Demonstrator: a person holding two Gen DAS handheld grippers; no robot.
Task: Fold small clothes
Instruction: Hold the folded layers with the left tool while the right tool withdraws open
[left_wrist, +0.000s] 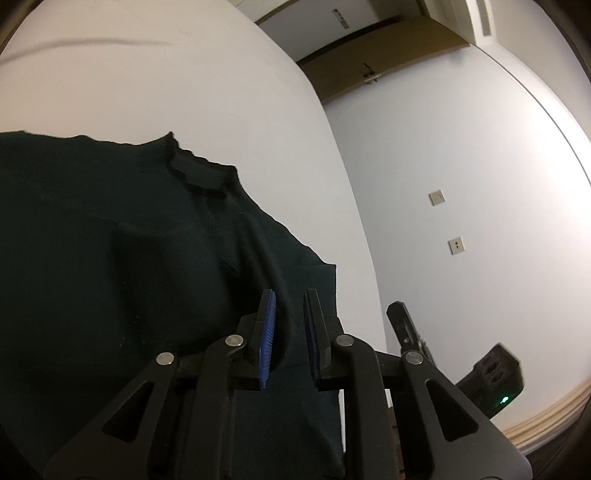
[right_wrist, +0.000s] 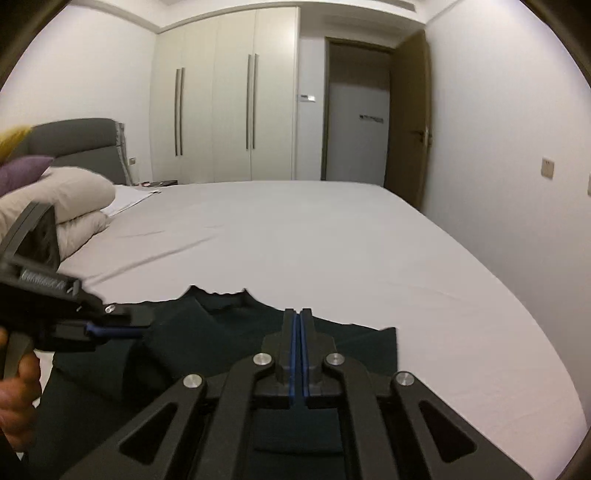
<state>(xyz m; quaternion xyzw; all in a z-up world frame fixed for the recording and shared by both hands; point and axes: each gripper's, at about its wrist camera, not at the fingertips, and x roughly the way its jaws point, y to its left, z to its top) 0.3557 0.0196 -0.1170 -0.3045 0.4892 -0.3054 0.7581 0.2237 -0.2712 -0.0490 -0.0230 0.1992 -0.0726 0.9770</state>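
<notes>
Dark green knit sweater (right_wrist: 221, 332) lies on the white bed sheet (right_wrist: 314, 240), collar toward the far side, near edge of the bed.

Left gripper (left_wrist: 288, 332): blue pads stand a narrow gap apart, with a fold of the sweater's cloth running up between them; whether the pads actually press on the cloth cannot be told from this view. In the right wrist view the same gripper comes in from the left, low over the sweater's left part, with a hand (right_wrist: 18, 387) on its handle.

Right gripper (right_wrist: 300, 332): jaws fully closed, blue pads touching, nothing between them. It sits above the sweater's right half, apart from the cloth.

Room: bedroom. Cream wardrobe (right_wrist: 221, 103) with long bar handles at the far wall, brown door (right_wrist: 408, 122) open beside it, grey headboard (right_wrist: 74, 144) and beige pillows (right_wrist: 62, 206) at left.

Only the right wrist view shows the wardrobe, headboard, pillows. Only the left wrist view shows two wall plates (left_wrist: 447, 221) and part of the right gripper's body, with a green light.
</notes>
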